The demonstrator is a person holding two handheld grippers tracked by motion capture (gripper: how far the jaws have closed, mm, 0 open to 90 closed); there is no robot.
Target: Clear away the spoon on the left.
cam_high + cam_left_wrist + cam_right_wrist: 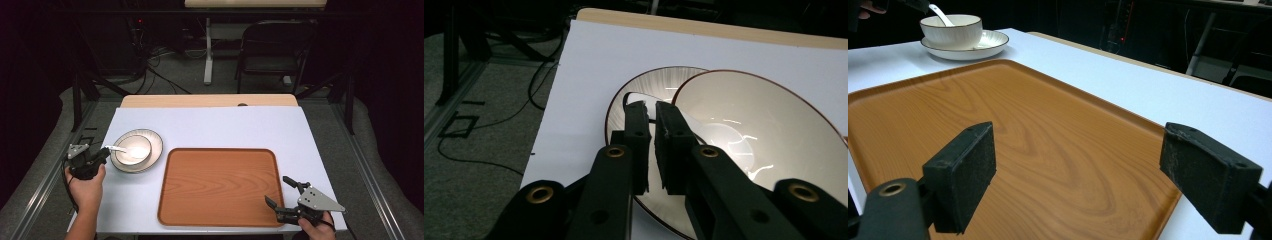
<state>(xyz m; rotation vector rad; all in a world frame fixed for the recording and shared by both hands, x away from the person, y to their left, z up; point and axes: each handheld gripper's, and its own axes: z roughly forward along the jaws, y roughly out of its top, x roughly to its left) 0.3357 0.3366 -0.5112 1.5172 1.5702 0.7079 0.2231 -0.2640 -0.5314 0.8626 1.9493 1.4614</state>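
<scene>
A white table [210, 125] stands in a dark room, with a black chair [272, 47] and floor cables behind it. A wooden tray [220, 187] lies on the near centre of the table, nothing on it. To the left of the tray, well apart from it, a ribbed plate [156, 147] carries a white bowl [134, 149]. A white spoon [114, 148] rests with its scoop in the bowl and its handle angled out over the bowl's left rim.

The left gripper [104, 153] sits at the left edge of the plate, its tips at the spoon handle. In the left gripper view, the jaws stand nearly together with a narrow gap between the pads. The spoon handle [634, 96] appears just past the pad tips. Whether the pads press on the handle cannot be told.

The right gripper [281, 191] hovers over the near right corner of the tray. Its jaws are spread wide with nothing between them.
</scene>
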